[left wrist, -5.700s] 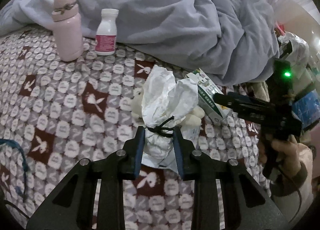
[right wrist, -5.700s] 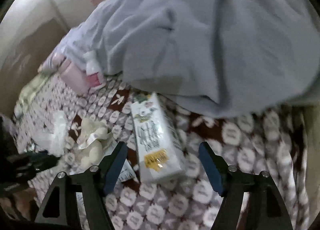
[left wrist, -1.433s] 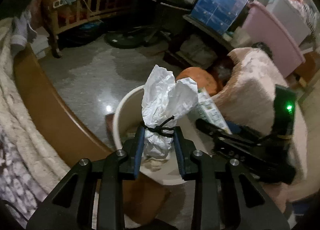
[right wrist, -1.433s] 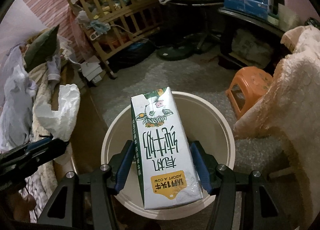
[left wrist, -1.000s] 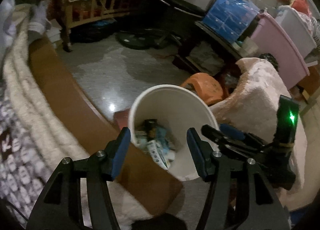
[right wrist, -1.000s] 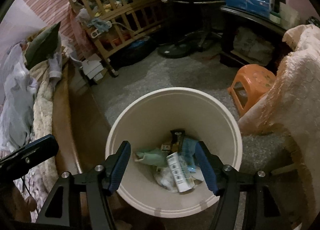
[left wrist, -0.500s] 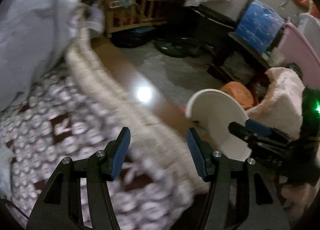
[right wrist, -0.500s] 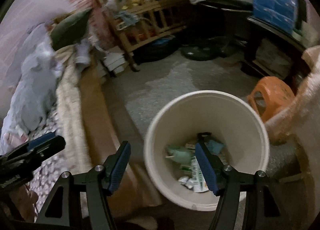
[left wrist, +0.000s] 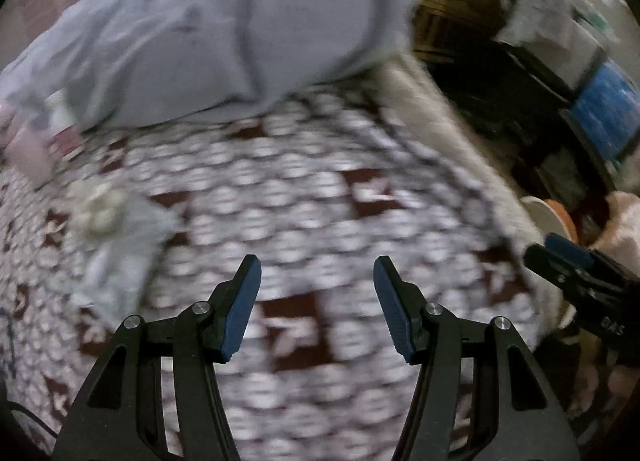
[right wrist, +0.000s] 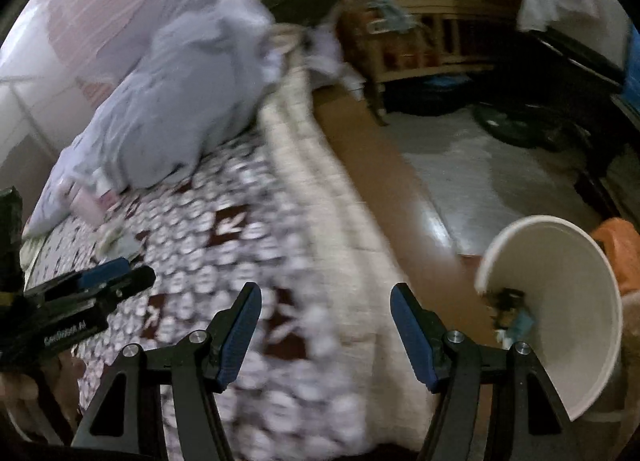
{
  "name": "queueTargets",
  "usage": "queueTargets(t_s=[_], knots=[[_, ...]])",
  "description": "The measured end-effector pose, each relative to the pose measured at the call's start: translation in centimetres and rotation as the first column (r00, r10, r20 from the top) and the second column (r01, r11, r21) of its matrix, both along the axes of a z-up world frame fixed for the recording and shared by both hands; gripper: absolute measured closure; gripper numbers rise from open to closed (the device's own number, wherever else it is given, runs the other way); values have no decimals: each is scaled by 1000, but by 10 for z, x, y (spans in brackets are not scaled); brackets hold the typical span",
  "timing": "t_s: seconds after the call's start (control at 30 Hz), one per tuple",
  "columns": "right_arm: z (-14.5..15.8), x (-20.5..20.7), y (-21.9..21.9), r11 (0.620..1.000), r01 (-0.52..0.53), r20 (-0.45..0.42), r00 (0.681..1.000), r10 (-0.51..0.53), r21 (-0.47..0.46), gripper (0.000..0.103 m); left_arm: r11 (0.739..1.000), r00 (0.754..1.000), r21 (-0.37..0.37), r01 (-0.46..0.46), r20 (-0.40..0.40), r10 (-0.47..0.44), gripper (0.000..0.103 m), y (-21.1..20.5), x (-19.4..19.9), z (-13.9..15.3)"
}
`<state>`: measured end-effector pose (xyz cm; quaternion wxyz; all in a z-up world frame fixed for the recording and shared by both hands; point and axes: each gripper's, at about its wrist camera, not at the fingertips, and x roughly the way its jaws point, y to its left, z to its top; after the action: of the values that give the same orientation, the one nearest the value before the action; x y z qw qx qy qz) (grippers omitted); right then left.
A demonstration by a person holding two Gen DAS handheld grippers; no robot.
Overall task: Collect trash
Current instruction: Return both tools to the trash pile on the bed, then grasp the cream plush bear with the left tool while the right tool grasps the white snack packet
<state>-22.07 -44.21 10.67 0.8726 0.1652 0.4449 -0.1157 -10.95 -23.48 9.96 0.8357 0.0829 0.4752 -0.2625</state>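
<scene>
My left gripper [left wrist: 317,269] is open and empty above the patterned bedspread [left wrist: 304,189]. Crumpled pale paper trash [left wrist: 108,229] lies on the bedspread to its left, blurred. My right gripper [right wrist: 326,297] is also open and empty, hanging over the bed's edge. The white trash bucket [right wrist: 560,257] stands on the floor to its right, with earlier trash [right wrist: 514,313] inside. In the left wrist view the right gripper [left wrist: 568,261] shows at the right edge; the left gripper [right wrist: 104,277] appears at the left of the right wrist view.
A rumpled grey-blue duvet [left wrist: 208,33] covers the far side of the bed. A pink bottle [left wrist: 24,149] stands at its left edge. An orange stool [right wrist: 616,241] sits behind the bucket, and a wooden crib [right wrist: 420,33] stands across the grey floor [right wrist: 480,173].
Both grippers let go of the paper wad and the milk carton into the bucket, then swung left, back over the bed. The bucket slid to the right edge of both views.
</scene>
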Motion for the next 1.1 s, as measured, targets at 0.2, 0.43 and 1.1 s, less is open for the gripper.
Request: queueTargets(t_s=[0.2,0.43,1.1], knots=[[-10,32,40,995,-100,-23,995,101,26,38,984,983,-21,-180,-40,179,46,72,46,0],[-22,65,86,976,-216,-49,975,218,42,38,898,893,-45,-437,-144,427,46,141,117,-15],[-48,128,175,918,-381,-93,916,391,111,38,885,895,-196,-423,-240,375,78,183,163,-22]])
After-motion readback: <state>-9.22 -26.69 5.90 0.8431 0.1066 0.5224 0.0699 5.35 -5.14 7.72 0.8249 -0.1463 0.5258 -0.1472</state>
